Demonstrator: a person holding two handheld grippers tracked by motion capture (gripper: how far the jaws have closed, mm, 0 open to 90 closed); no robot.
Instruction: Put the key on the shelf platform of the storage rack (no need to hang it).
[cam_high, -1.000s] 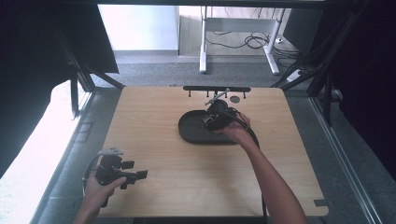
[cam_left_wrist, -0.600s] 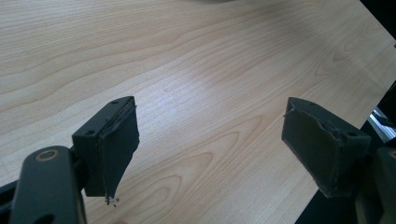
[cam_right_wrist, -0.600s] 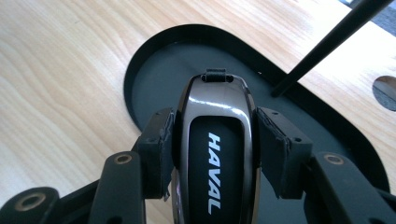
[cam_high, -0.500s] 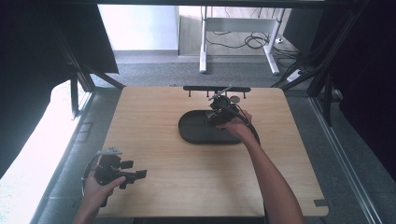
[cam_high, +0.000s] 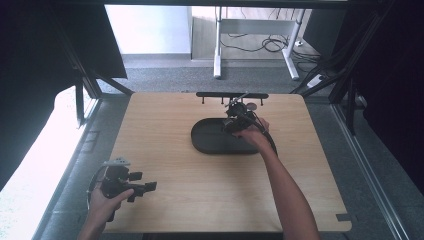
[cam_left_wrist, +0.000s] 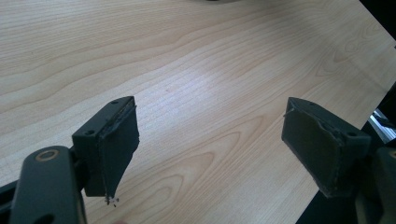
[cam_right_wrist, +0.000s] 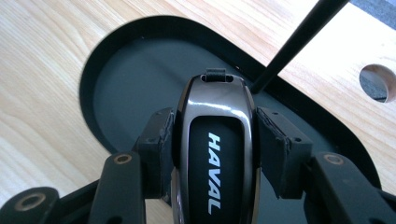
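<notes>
Your right gripper (cam_right_wrist: 212, 140) has its jaws clamped on a car key fob (cam_right_wrist: 215, 154), a glossy dark one with HAVAL printed down its face. Both pads (cam_right_wrist: 158, 144) press flat against the fob's long sides, so it sits squarely between the jaws, face up toward the camera, with its little loop end poking out past the jaw tips. Just beyond and below the tips is the black oval tray (cam_right_wrist: 130, 60); the fob hangs over the tray's inside, whether it touches the floor of it I can't tell. A thin black rod (cam_right_wrist: 299, 39) slants across right past the jaw tips, near the loop end. From the high view your right gripper (cam_high: 239, 117) is over the far right part of the tray (cam_high: 210, 142), just in front of a black rack (cam_high: 232, 94) at the table's far edge.

Your left gripper (cam_left_wrist: 210, 140) has its jaws spread wide with only bare wooden table (cam_left_wrist: 196, 74) between and beyond them. In the high view it (cam_high: 145, 187) sits at the near left corner, well apart from the tray.
</notes>
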